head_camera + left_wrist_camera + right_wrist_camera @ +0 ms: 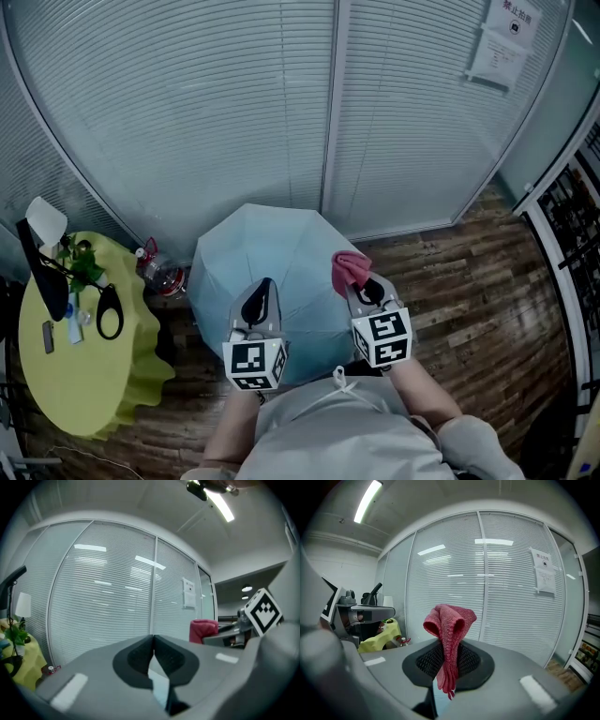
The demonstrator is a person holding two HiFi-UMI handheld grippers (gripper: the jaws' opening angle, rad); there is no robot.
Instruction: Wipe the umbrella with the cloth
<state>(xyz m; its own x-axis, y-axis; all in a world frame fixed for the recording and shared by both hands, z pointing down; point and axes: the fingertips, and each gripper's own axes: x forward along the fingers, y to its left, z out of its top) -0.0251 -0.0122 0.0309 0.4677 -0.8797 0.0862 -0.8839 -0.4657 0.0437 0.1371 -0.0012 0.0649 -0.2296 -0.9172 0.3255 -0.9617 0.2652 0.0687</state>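
A pale blue umbrella stands open on the wooden floor in front of the glass wall, canopy up. Both grippers hover over its near half. My right gripper is shut on a red cloth, which sticks up in a bunch above the jaws in the right gripper view. My left gripper is over the canopy's left half, jaws shut tip to tip with nothing seen between them. A sliver of blue umbrella shows below the pads. The cloth also shows in the left gripper view.
A round table with a yellow-green cover stands at the left, carrying a plant, a lamp and small black items. A bottle with a red cap lies by the curved glass wall. A dark shelf stands at the right.
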